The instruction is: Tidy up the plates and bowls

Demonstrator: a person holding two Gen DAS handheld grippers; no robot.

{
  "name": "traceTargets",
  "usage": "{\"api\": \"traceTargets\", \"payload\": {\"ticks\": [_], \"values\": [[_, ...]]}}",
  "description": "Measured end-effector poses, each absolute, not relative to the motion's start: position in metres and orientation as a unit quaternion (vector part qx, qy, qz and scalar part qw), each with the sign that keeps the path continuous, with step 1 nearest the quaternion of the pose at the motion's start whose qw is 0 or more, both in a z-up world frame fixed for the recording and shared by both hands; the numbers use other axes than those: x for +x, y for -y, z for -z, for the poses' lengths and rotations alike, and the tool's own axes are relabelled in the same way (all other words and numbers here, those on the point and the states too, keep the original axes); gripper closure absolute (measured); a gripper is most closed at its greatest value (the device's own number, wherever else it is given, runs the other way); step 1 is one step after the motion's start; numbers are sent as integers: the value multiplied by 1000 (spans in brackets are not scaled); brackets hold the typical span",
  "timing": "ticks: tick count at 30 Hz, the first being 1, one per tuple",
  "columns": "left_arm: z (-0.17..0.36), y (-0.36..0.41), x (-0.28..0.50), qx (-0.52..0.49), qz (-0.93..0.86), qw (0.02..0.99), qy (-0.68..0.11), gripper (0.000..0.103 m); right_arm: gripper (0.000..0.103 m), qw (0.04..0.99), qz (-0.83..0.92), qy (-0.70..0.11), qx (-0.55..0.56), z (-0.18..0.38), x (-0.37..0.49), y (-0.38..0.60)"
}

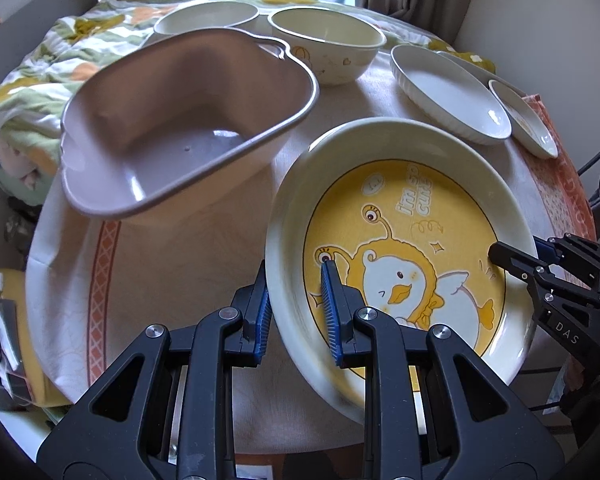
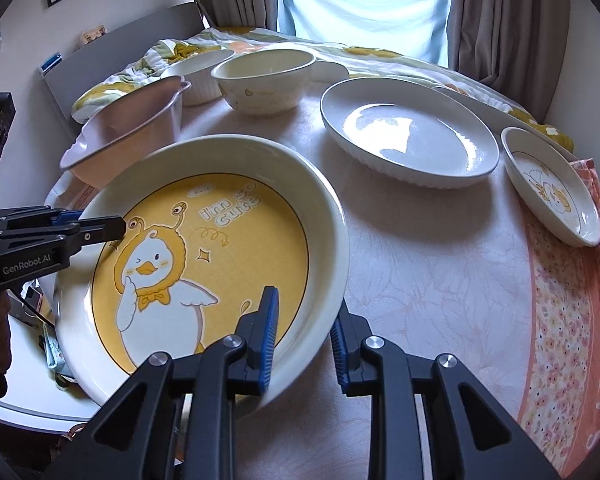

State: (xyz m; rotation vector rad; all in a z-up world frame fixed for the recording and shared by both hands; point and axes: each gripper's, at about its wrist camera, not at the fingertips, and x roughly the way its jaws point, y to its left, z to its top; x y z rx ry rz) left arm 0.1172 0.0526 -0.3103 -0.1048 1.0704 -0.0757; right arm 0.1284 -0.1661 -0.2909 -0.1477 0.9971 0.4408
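A large cream plate with a yellow duck picture [image 1: 400, 248] [image 2: 204, 248] is tilted above the table's near edge, held between both grippers. My left gripper [image 1: 296, 304] straddles its left rim, one finger inside and one outside; it also shows in the right wrist view [image 2: 100, 229]. My right gripper [image 2: 306, 332] straddles its right rim the same way and shows in the left wrist view [image 1: 512, 258]. Whether either pair of pads presses the rim is unclear. A pink heart-shaped bowl [image 1: 180, 120] [image 2: 128, 128] sits at the left.
A cream duck bowl [image 1: 328, 48] [image 2: 264, 80] and a ribbed white bowl [image 1: 206, 18] [image 2: 198, 76] stand at the back. A white oval dish [image 1: 448, 92] [image 2: 408, 132] and a small duck plate [image 1: 524, 120] [image 2: 552, 188] lie right. A floral quilt [image 1: 40, 72] lies behind the table.
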Motion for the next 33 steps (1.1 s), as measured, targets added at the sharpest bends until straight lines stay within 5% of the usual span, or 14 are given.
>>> {"api": "traceTargets", "payload": {"ticks": [26,28,29,30,33], "values": [[271,-59,101,-45,12,853,-520,79,77,848,-185,-497,-5,259,129,191],[252,-59,100,-60,19,861,-504,59,58,856,-180,-486,9,240,129,200],[240,-59,101,-67,20,868,-492,21,34,864,-174,-472,17,228,129,206],[227,-59,101,-75,23,878,-473,0,10,872,-171,-459,22,218,128,210],[198,-55,105,-93,44,897,-429,0,1,899,-158,-407,15,184,130,222]]}}
